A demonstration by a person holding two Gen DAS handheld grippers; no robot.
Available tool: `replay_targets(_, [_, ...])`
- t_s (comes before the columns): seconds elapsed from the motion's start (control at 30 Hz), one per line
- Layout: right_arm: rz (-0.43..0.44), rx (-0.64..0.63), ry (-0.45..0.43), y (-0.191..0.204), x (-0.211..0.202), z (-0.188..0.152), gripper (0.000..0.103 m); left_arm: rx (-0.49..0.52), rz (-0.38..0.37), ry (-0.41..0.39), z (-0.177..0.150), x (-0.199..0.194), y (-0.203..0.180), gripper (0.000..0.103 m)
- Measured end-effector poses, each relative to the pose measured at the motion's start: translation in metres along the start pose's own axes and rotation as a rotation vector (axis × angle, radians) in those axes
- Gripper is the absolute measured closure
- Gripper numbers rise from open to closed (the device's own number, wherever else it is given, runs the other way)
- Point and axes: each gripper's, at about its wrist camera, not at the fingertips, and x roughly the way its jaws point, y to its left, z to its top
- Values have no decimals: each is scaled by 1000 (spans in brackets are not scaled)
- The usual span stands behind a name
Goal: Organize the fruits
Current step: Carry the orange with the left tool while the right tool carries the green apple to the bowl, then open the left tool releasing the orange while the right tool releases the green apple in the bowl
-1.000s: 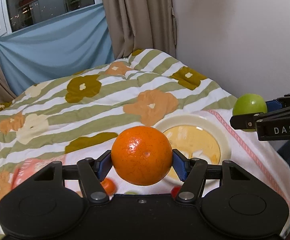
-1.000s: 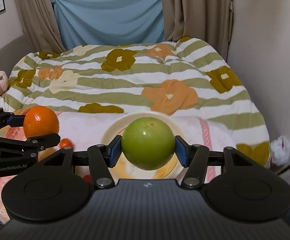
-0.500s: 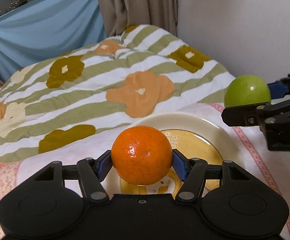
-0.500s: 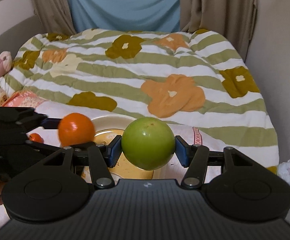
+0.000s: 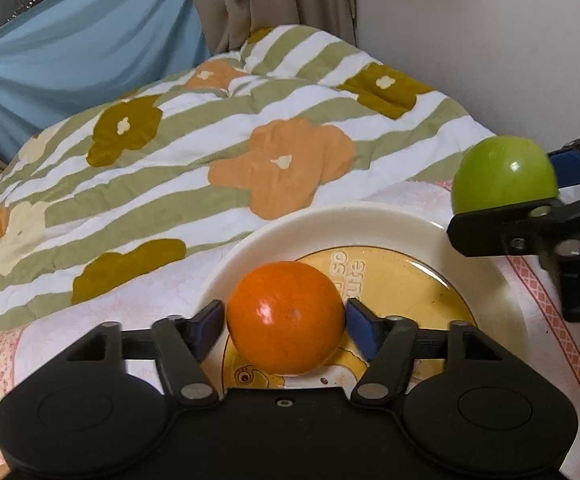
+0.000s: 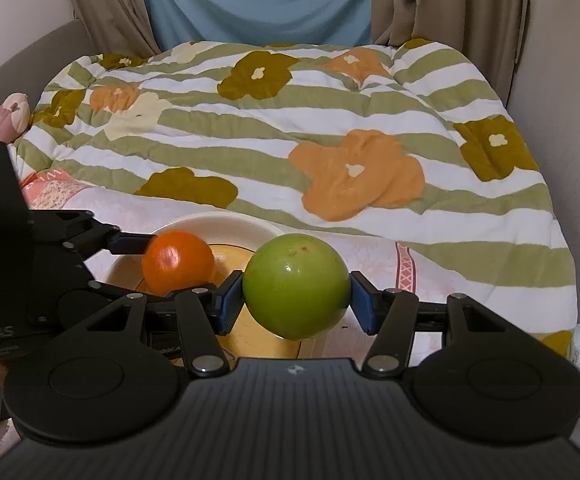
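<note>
The left gripper (image 5: 286, 326) pinches the orange (image 5: 285, 317) over the plate (image 5: 370, 224), which lies on a towel (image 5: 150, 300) on the bed (image 5: 210, 152). The right gripper (image 6: 296, 294) pinches the apple (image 6: 296, 286) above the plate's right edge, just beside the orange.

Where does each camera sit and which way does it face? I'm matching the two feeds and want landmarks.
Left wrist: sits on the left tool, looking forward along its fingers across the plate to the quilt; its own black fingers show, shut on the orange.
Right wrist: sits on the right tool, facing the quilt and blue cloth; its fingers show, shut on the green apple.
Shared: plate, orange, green apple, quilt; each view shows the other tool.
</note>
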Motion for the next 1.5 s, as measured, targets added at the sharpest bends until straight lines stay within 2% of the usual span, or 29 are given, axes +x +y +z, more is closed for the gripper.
replay_targets(0.03, [1, -2, 1, -1, 1, 1, 32, -1, 5, -13, 0, -4, 0, 12])
replay_targets(0.07, [1, -4, 1, -1, 1, 1, 32, -2, 10, -21, -1, -8, 0, 10])
replay_targets(0.37, [42, -53, 10, 2, 9, 1, 32, -55, 24, 2, -19, -38, 11, 10])
replay_targets(0.87, [149, -301, -5, 27, 56, -4, 32, -119, 71, 14, -37, -55, 23, 10])
replay_targets(1.03, [145, -349, -23, 31, 62, -7, 32, -130, 79, 19, -41, -59, 25, 10])
replay_targets(1.07, [141, -353, -35, 31, 61, -8, 27, -133, 78, 18, -42, -60, 25, 10])
replay_targets(1.1, [133, -358, -42, 31, 59, -9, 16, -135, 78, 19, -42, -60, 26, 10])
replay_targets(1.2, [109, -366, -46, 31, 56, -11, 4, -138, 81, 21, -45, -62, 26, 10])
replay_targets(1.27, [102, -353, -54, 30, 53, -12, 0, -141, 79, 18, -45, -64, 27, 10])
replay_targets(1.5, [87, -305, -58, 25, 36, -14, 0, -136, 74, 1, -46, -73, 27, 10])
